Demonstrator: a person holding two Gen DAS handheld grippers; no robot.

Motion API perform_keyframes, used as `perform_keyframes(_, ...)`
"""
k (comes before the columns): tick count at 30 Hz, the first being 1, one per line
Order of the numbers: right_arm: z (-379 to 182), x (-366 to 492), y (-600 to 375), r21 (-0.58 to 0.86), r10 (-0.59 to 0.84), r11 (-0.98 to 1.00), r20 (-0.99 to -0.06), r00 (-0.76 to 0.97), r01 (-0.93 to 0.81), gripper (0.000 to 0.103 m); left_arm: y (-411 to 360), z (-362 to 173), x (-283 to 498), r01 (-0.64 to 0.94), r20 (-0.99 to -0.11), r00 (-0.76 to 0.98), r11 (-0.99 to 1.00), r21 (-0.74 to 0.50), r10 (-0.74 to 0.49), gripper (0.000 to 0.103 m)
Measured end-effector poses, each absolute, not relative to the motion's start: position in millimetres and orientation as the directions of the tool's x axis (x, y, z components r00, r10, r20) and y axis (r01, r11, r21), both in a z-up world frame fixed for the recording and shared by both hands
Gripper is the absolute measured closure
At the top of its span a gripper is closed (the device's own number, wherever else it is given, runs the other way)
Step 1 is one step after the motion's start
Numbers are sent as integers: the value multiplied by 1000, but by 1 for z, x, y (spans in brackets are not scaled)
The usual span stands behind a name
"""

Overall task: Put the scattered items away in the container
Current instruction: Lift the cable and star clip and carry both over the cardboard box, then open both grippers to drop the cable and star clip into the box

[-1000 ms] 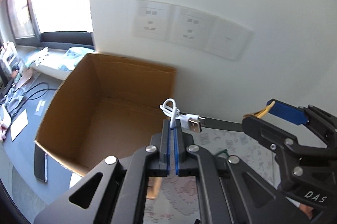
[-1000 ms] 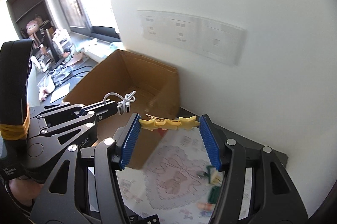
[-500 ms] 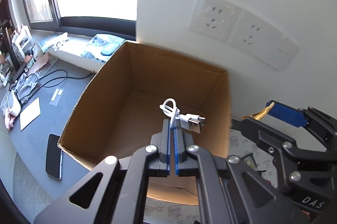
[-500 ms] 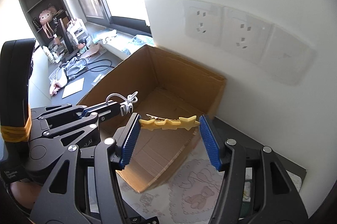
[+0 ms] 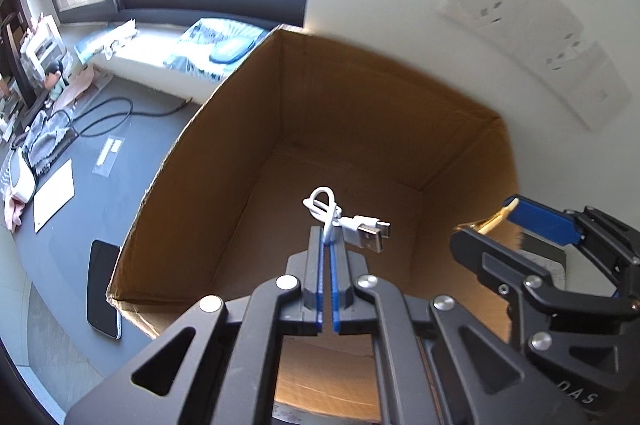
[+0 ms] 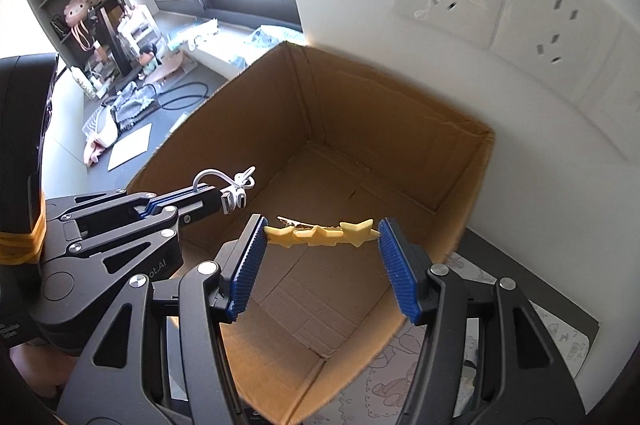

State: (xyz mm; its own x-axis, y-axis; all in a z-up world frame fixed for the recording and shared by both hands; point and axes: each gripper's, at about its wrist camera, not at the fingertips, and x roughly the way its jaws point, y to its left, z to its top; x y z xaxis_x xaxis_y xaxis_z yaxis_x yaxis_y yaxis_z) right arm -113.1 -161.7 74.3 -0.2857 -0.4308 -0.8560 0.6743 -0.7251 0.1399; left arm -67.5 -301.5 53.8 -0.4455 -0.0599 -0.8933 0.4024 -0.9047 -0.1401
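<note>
An open, empty cardboard box (image 5: 224, 161) (image 6: 472, 185) stands against the white wall. My left gripper (image 5: 327, 237) is shut on a coiled white USB cable (image 5: 348, 221) and holds it above the box's inside; it also shows in the right wrist view (image 6: 224, 191) with the cable (image 6: 234, 187). My right gripper (image 6: 320, 237) is shut on a yellow star hair clip (image 6: 322, 235), held end to end between its blue pads over the box opening. In the left wrist view the right gripper (image 5: 520, 225) is at the right, by the box's right wall.
A black phone (image 5: 102, 277) lies on the grey desk left of the box. White paper (image 5: 52, 195), cables (image 5: 108, 113) and clutter lie further left. Wall sockets (image 6: 500, 9) sit above the box. A patterned mat (image 6: 468, 357) lies right of the box.
Both grippers have moved left and forward over the box with their items held. The box now fills the middle of both views and the mat has slid out to the right.
</note>
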Motion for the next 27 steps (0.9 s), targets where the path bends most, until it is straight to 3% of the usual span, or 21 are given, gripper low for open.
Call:
perform_keyframes(13,27,-126,-191,113,-341,-732,-914,-218,672,43,-319,13,-73,430,-942,-335,-892,-141,-13,100)
perform_keyframes(23,23,-127,-193,103,-328,-740,-918,-223,665,42,-324,10,-71,457,-946,-325,-875,-162,6,97)
perform_keyframes(26,25,-127,-190,103,-327,-748,-917,-229,656,42,-324,11,-71,457,-945,-328,-873,-167,9,83)
perform_keyframes(27,26,-127,-189,104,-328,-749,-916,-230,655,41,-323,13,-70,458,-943,-332,-874,-165,4,69)
